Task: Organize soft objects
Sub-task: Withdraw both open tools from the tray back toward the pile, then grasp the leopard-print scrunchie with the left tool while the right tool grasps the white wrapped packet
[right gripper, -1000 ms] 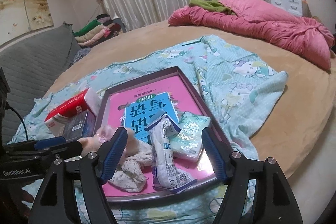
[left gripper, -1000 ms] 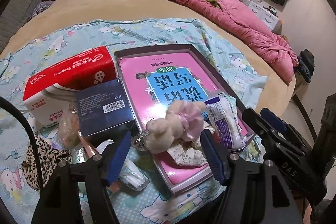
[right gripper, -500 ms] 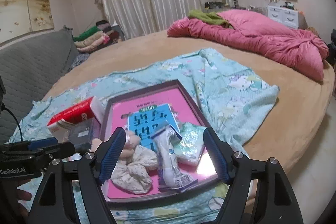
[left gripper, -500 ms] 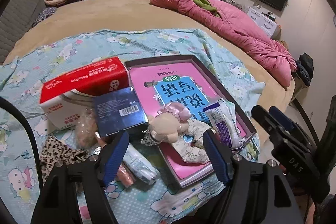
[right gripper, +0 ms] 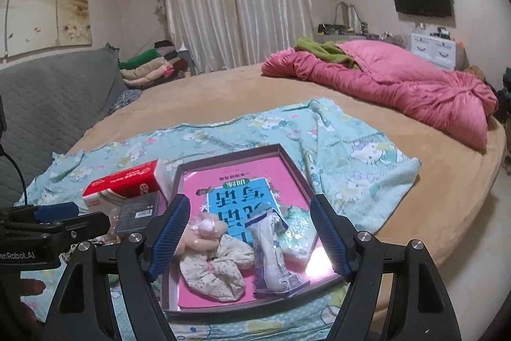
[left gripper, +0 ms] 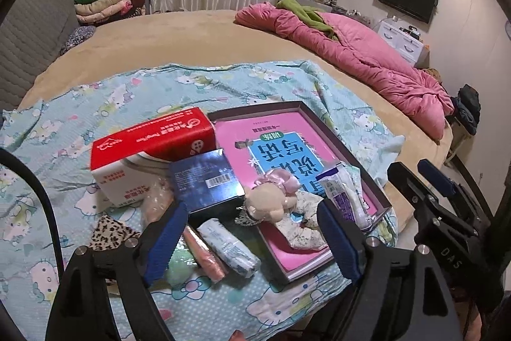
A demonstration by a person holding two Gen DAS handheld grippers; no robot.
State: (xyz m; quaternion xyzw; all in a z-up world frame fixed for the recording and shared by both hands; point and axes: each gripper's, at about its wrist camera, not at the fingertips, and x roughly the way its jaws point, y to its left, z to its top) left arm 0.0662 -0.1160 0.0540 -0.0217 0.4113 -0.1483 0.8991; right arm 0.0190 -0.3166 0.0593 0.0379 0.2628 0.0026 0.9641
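Note:
A shallow tray with a pink book-cover bottom (left gripper: 287,130) (right gripper: 236,174) lies on a Hello Kitty blanket. In it are a plush bear with a pink bow (left gripper: 268,197) (right gripper: 204,229), a floral scrunchie (left gripper: 300,229) (right gripper: 214,270), a white-purple packet (left gripper: 341,197) (right gripper: 271,248) and a green-white packet (right gripper: 297,232). My left gripper (left gripper: 252,245) is open and empty, hanging above the tray's near left corner. My right gripper (right gripper: 249,235) is open and empty above the tray's front.
Left of the tray lie a red tissue box (left gripper: 150,149) (right gripper: 127,184), a dark blue box (left gripper: 204,181), a leopard-print cloth (left gripper: 111,232), a white tube (left gripper: 226,245), a pink stick (left gripper: 204,254) and a pale green item (left gripper: 179,267). A pink quilt (left gripper: 351,47) lies far right.
Both grippers have pulled back and risen from the tray, so more of the bed and room shows. Both stay open. The objects have not moved.

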